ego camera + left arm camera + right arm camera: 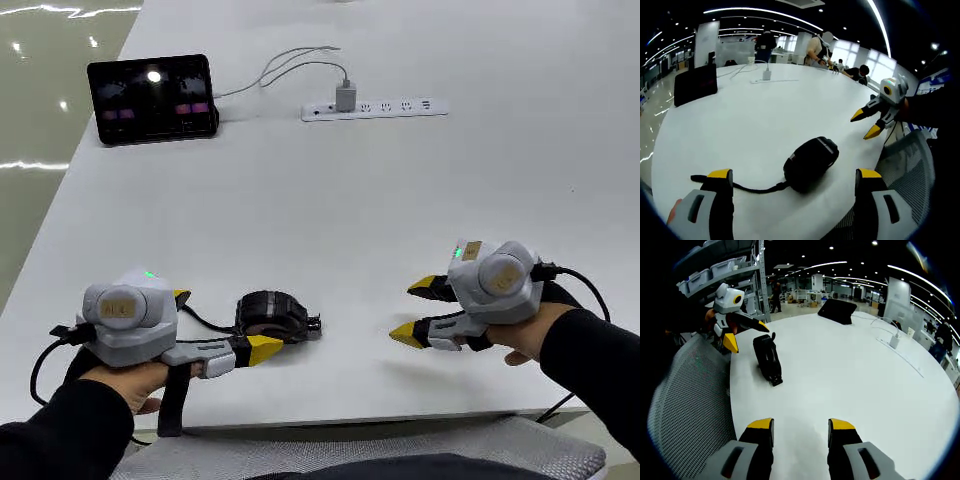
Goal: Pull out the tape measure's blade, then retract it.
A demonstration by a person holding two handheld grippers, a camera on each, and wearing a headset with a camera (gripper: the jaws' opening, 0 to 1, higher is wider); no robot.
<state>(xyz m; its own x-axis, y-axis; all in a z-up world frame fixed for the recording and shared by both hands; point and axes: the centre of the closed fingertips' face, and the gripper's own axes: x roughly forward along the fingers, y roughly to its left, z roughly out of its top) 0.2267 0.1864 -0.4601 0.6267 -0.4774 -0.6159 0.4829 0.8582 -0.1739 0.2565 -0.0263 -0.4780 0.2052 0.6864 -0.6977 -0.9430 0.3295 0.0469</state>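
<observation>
A: While the left gripper (223,321) has its jaws spread wide, where's the tape measure (272,315)?
B: On the white table (330,230), just ahead of its tips, ungripped. The right gripper (413,311): jaws apart, empty, well off the tape measure.

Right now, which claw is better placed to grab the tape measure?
Left, probably. The left claw is open, with the tape measure lying just ahead of its jaws. The right claw, also open, sits farther off to the side.
</observation>
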